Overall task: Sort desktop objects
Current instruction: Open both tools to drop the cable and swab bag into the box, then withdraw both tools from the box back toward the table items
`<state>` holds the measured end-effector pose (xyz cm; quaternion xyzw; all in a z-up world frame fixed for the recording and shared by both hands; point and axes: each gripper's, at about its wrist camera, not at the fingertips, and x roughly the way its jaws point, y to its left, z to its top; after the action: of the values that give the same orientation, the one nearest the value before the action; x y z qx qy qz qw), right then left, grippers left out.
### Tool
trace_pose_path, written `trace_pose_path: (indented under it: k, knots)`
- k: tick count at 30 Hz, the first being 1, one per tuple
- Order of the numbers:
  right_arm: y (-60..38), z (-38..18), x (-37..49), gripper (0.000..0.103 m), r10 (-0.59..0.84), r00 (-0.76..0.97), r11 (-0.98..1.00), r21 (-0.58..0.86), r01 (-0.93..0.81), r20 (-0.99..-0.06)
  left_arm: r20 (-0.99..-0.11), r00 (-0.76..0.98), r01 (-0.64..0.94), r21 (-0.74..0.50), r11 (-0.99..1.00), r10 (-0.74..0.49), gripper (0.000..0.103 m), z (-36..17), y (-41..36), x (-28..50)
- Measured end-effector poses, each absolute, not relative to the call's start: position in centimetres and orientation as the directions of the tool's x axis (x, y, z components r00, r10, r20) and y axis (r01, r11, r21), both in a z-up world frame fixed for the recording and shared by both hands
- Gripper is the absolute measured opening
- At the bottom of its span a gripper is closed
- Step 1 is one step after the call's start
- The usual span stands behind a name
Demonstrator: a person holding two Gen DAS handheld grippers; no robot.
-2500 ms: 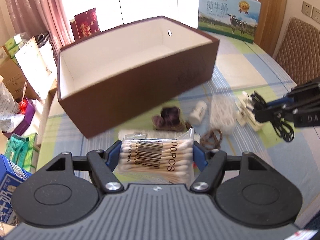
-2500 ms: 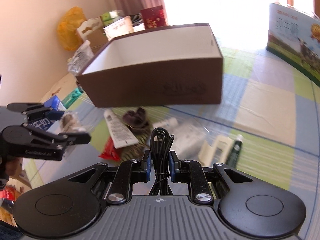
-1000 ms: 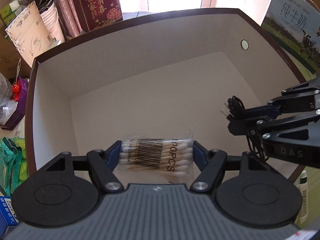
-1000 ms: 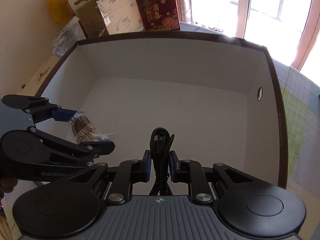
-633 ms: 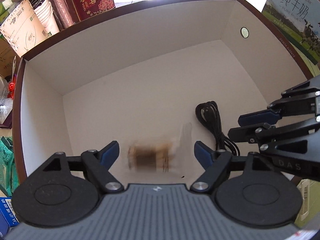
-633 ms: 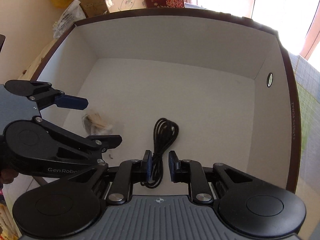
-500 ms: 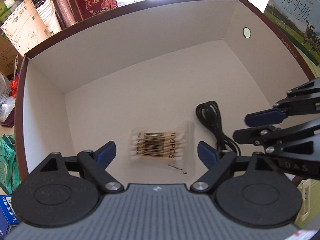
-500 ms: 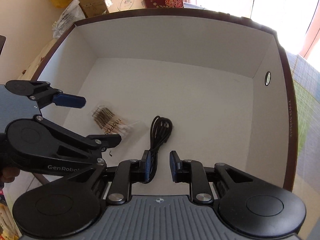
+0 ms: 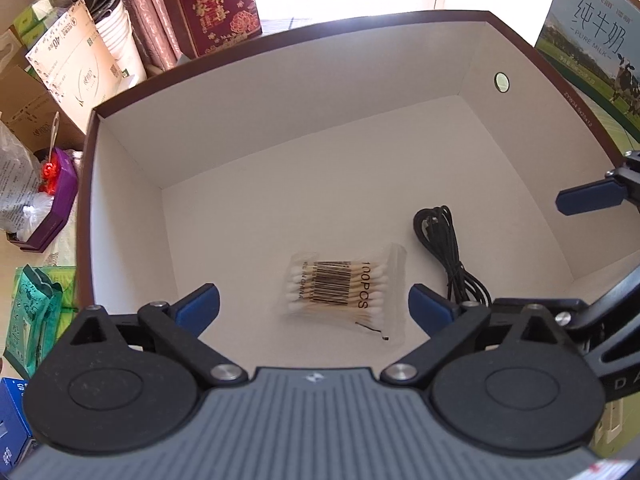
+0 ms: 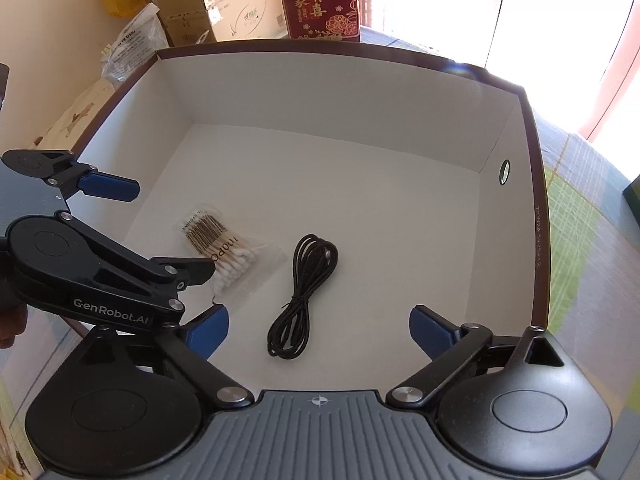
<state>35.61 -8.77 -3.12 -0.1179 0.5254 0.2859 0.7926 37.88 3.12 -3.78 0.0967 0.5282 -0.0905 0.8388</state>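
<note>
A brown box with a white inside fills both views; its far wall also shows in the right wrist view. A clear pack of cotton swabs lies flat on the box floor, and it also shows in the right wrist view. A coiled black cable lies just right of it, seen in the right wrist view as well. My left gripper is open and empty above the swabs. My right gripper is open and empty above the cable.
A milk carton stands right of the box. A red gift box, paper boxes and bags crowd the far left. A checked tablecloth shows right of the box.
Both grippers have opened wide over the box. The swabs and the cable have dropped out of them and now lie still on the box floor. Both grippers have drawn back slightly.
</note>
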Motion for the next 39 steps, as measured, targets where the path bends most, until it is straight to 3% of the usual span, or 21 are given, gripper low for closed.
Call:
trace_pose_path:
  k: [39]
  knots:
    - [-12.7,3.8,26.1,0.101,0.363,0.542,0.862,0.052,-0.504,-0.758,-0.785,0.619,0.151,0.134,0.979,0.011,0.101,4.3,4.5,27.3]
